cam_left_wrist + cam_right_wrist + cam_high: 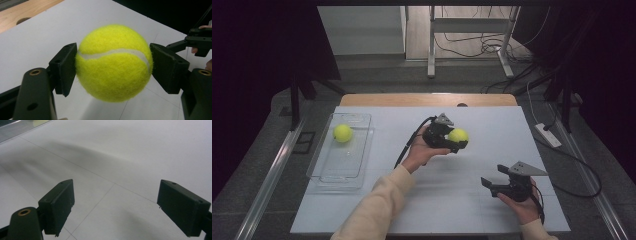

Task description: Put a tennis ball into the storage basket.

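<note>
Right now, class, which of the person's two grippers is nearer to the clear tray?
Left. The left gripper, shut on a tennis ball, is over the table's middle, right of the clear tray. The right gripper stands open farther right, near the front edge.

A lab or test room: a white work table [377,210] stands mid-frame with black curtains [257,45] at both sides, metal floor rails [267,175] beside it, and loose cables [472,45] at the top.
</note>
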Motion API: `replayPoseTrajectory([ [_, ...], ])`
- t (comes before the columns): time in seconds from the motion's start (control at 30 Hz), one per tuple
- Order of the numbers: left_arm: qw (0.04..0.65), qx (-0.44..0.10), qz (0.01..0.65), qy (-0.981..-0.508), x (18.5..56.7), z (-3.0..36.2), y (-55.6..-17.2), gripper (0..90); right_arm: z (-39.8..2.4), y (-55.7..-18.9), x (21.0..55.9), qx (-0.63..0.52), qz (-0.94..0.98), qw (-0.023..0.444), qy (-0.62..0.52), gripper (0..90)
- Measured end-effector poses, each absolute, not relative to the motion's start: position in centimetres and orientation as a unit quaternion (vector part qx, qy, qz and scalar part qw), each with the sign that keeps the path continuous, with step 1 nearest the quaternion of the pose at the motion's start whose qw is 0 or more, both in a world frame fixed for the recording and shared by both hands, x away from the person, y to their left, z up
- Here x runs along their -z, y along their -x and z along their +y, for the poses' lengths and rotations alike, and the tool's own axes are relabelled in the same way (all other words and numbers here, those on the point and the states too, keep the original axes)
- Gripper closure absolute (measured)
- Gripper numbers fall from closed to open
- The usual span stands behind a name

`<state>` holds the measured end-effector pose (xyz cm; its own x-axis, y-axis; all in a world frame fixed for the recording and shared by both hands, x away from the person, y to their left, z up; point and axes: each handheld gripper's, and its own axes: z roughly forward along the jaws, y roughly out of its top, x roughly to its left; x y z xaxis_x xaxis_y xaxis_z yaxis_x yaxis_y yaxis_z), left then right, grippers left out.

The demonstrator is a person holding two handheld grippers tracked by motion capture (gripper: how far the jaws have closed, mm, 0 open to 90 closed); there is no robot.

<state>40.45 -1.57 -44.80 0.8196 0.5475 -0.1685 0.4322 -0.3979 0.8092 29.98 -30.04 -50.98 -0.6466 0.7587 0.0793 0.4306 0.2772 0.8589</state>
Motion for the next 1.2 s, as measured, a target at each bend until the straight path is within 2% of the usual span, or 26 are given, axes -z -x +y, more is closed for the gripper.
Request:
replayPoseTrajectory([
  [1.2,0.486,-0.091,0.306,-0.813,42.9,1.0,-39.5,27.4,-30.1,-30.0,50.9,-0.465,0.778,0.18,-0.382,14.7],
])
